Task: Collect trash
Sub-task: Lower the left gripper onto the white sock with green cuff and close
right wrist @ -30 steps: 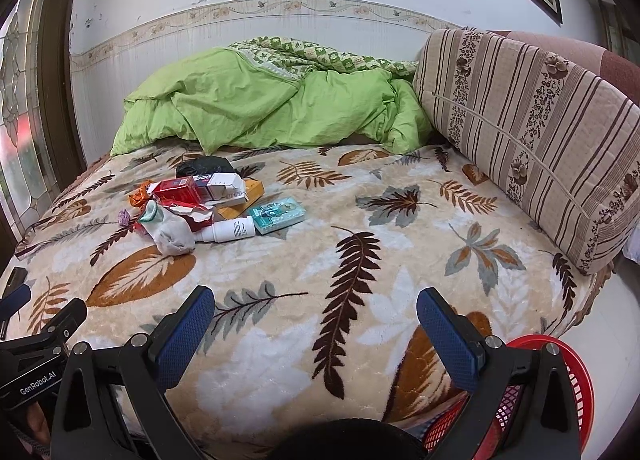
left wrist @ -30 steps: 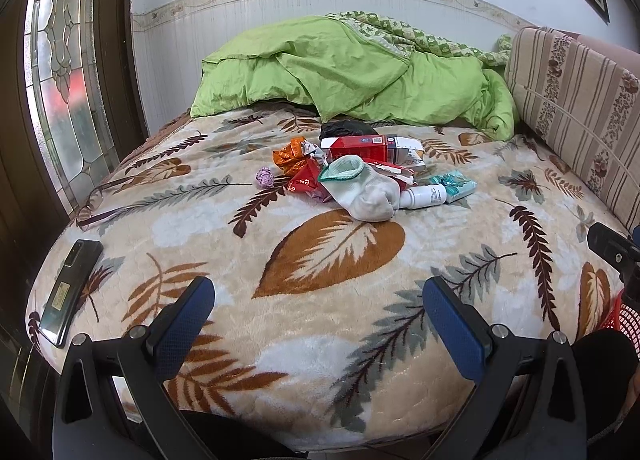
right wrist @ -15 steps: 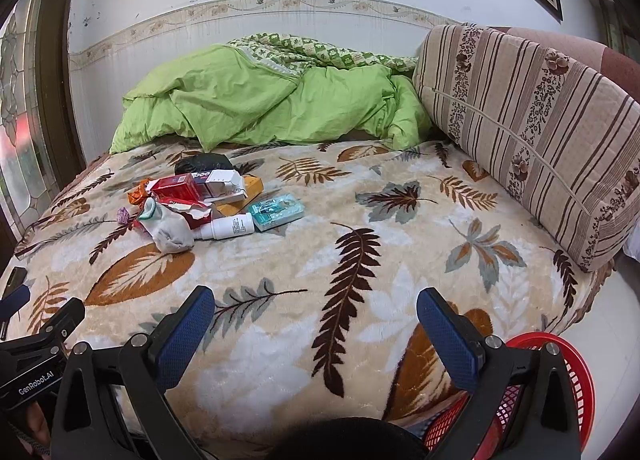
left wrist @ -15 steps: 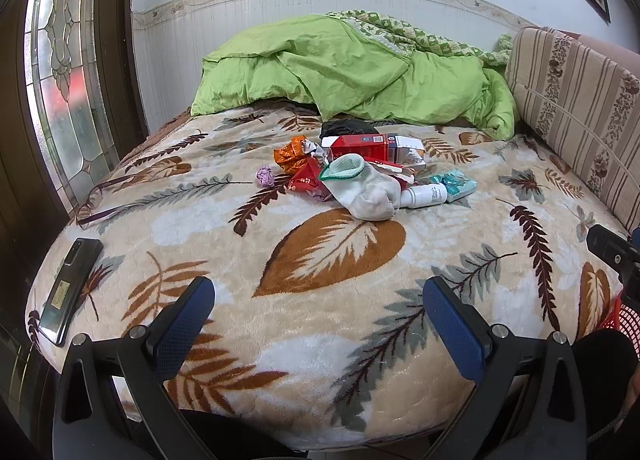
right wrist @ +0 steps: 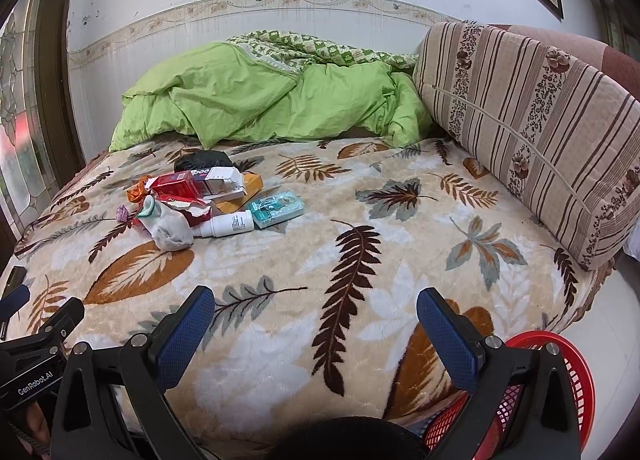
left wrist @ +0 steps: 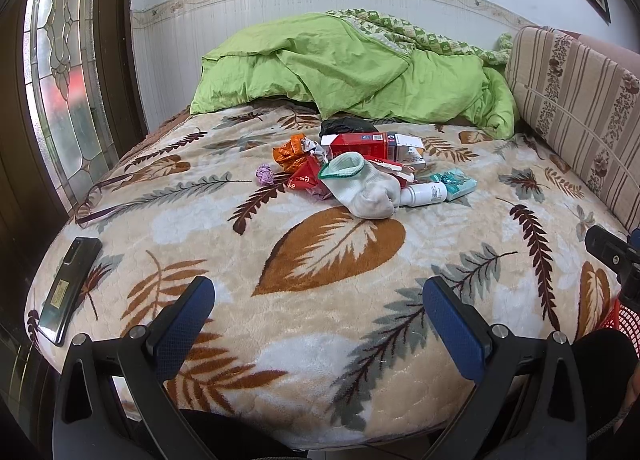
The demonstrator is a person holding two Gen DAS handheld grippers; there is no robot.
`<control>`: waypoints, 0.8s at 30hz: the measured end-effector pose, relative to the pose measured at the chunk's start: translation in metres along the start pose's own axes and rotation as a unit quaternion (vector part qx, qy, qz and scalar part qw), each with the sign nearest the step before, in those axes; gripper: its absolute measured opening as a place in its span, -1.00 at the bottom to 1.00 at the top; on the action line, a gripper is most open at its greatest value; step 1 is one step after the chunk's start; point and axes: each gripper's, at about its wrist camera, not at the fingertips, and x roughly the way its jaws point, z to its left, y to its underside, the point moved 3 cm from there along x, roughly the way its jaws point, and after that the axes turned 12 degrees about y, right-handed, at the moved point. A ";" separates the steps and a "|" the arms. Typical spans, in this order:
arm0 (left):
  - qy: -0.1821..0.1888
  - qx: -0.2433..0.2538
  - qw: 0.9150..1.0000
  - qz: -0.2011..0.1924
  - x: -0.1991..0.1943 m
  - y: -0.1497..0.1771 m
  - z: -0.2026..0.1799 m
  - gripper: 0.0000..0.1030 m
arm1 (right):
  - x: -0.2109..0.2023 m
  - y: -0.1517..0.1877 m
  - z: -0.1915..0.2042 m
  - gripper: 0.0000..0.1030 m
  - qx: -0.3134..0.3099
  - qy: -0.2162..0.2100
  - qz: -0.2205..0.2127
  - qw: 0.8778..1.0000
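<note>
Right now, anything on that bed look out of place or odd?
Yes. A white sock lies on top of the trash pile mid-bed, draped over the red wrappers; it looks like laundry, not trash. A black phone sits at the bed's left edge, apart from the pile. Both grippers are open and empty.

Soft cloth all over, shiny wrappers in the heap.
Plush fleecy blanket (left wrist: 328, 324), crinkled matt green duvet (left wrist: 360, 72); glossy red carton (left wrist: 358, 145), crumpled foil-bright orange wrapper (left wrist: 289, 150), smooth white plastic bottle (left wrist: 426, 194), knitted sock (left wrist: 366, 190), red plastic mesh basket (right wrist: 576, 372), textured blue finger pads (right wrist: 446, 336).
</note>
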 end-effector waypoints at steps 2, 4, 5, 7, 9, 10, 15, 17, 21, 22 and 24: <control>0.000 0.000 1.000 0.001 0.000 0.000 0.000 1.00 | 0.001 0.001 0.000 0.98 0.000 0.000 0.001 1.000; 0.000 0.000 1.000 0.001 0.000 0.000 0.000 1.00 | 0.001 0.002 0.000 0.98 0.000 0.000 0.003 1.000; 0.000 0.000 1.000 0.001 0.000 0.000 0.000 1.00 | 0.002 0.002 0.001 0.98 0.001 0.000 0.004 1.000; 0.002 -0.002 1.000 0.004 0.000 0.001 0.001 1.00 | 0.003 0.001 0.002 0.98 0.001 -0.001 0.009 1.000; 0.004 -0.006 1.000 0.008 0.000 0.002 0.002 1.00 | 0.006 0.000 0.002 0.98 0.002 -0.004 0.018 1.000; 0.006 -0.010 1.000 0.012 0.000 0.003 0.003 1.00 | 0.010 -0.001 0.002 0.98 0.003 -0.008 0.026 1.000; 0.018 -0.030 0.999 0.028 0.008 -0.006 0.006 1.00 | 0.025 -0.010 0.007 0.98 0.007 -0.039 0.056 0.998; 0.033 -0.049 0.997 0.040 0.016 -0.015 0.007 1.00 | 0.033 -0.017 0.011 0.98 0.007 -0.045 0.058 0.997; 0.062 -0.094 0.992 0.060 0.041 -0.039 0.012 1.00 | 0.044 -0.028 0.016 0.98 0.011 -0.045 0.051 0.998; 0.068 -0.102 0.990 0.065 0.050 -0.045 0.011 1.00 | 0.049 -0.027 0.017 0.98 0.015 -0.046 0.059 0.997; 0.073 -0.111 0.988 0.072 0.066 -0.054 0.010 1.00 | 0.052 -0.027 0.016 0.98 0.024 -0.051 0.066 0.996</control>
